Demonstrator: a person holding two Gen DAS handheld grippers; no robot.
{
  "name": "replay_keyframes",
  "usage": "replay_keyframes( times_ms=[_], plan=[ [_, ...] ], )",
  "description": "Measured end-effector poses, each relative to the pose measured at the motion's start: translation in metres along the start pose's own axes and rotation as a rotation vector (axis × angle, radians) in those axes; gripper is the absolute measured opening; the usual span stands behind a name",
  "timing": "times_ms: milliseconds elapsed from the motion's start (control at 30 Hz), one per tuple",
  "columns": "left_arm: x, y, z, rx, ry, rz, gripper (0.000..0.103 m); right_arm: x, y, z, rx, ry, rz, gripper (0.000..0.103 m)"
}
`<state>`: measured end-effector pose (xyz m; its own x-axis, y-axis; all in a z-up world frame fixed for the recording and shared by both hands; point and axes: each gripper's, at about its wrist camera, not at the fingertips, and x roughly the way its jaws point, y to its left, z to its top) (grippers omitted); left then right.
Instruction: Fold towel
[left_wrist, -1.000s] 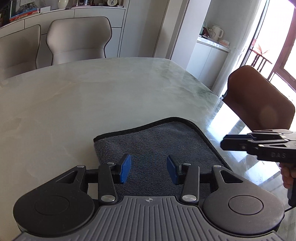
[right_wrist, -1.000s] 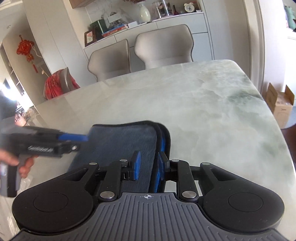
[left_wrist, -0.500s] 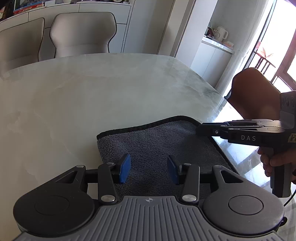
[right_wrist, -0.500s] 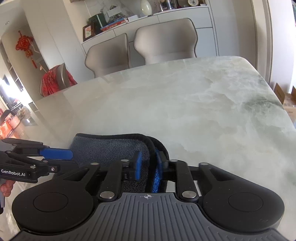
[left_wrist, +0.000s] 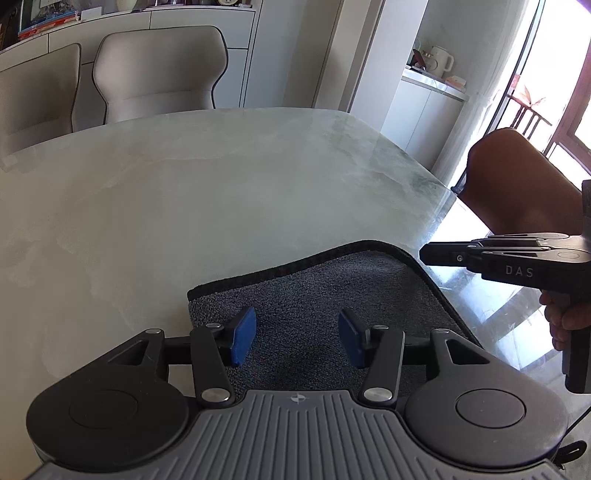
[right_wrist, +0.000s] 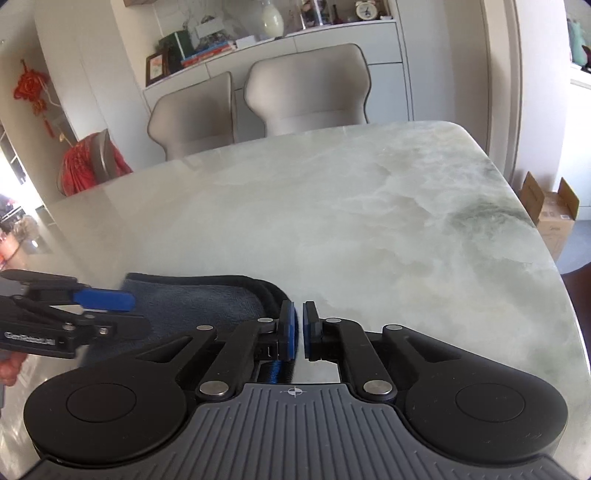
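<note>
You're hovering your left gripper (left_wrist: 297, 338) wide open over the grey towel (left_wrist: 332, 295), which is lying on the marble table (left_wrist: 184, 203); your right gripper (right_wrist: 299, 330) is sitting nearly closed, empty, beside its edge.

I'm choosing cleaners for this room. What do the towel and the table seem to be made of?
Towel: dark grey looped pile with a black stitched border, probably microfibre or terry, matte. Table: pale grey-green veined slab with a glossy top that mirrors window light; it looks like polished marble or sintered stone, but which one can't be told.
</note>
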<state>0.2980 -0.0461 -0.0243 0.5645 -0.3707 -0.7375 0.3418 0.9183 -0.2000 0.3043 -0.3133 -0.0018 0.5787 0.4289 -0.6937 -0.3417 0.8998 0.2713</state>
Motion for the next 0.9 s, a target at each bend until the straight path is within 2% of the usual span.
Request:
replay_keyframes(
  times_ms=[67, 133, 233, 300, 367, 500, 600, 633, 667, 700, 767, 833, 900],
  plan=[
    [-0.006, -0.003, 0.001, 0.008, -0.008, -0.005, 0.052, -0.008, 0.014, -0.003, -0.030, 0.028, 0.045, 0.018],
    [-0.015, -0.007, -0.002, 0.010, -0.017, -0.015, 0.052, -0.020, 0.033, -0.018, -0.066, 0.064, 0.105, 0.019],
    [-0.037, -0.019, -0.023, 0.008, -0.007, -0.050, 0.053, -0.037, 0.053, -0.046, -0.111, 0.113, 0.142, 0.019],
    [-0.048, -0.028, -0.040, 0.011, 0.019, -0.065, 0.053, -0.052, 0.061, -0.065, -0.113, 0.128, 0.138, 0.022],
    [-0.059, -0.036, -0.058, 0.006, 0.042, -0.081, 0.053, -0.066, 0.067, -0.082, -0.101, 0.142, 0.137, 0.030],
    [-0.079, -0.049, -0.096, -0.026, 0.100, -0.092, 0.054, -0.094, 0.066, -0.103, -0.026, 0.156, 0.128, 0.031],
    [-0.096, -0.054, -0.112, -0.014, 0.101, -0.067, 0.054, -0.110, 0.067, -0.112, -0.022, 0.168, 0.097, 0.033],
    [-0.104, -0.054, -0.117, -0.027, 0.097, -0.056, 0.054, -0.115, 0.067, -0.114, -0.020, 0.171, 0.082, 0.037],
    [-0.109, -0.053, -0.119, -0.040, 0.093, -0.052, 0.054, -0.119, 0.068, -0.116, -0.017, 0.173, 0.070, 0.047],
    [-0.118, -0.052, -0.123, -0.066, 0.086, -0.044, 0.055, -0.124, 0.069, -0.118, -0.012, 0.171, 0.066, 0.050],
    [-0.126, -0.050, -0.127, -0.098, 0.081, -0.034, 0.059, -0.130, 0.073, -0.121, -0.002, 0.160, 0.061, 0.072],
    [-0.133, -0.049, -0.132, -0.139, 0.085, -0.027, 0.060, -0.133, 0.079, -0.124, 0.000, 0.157, 0.035, 0.083],
    [-0.137, -0.048, -0.137, -0.186, 0.102, -0.032, 0.060, -0.135, 0.083, -0.128, 0.001, 0.159, 0.022, 0.084]
  ],
)
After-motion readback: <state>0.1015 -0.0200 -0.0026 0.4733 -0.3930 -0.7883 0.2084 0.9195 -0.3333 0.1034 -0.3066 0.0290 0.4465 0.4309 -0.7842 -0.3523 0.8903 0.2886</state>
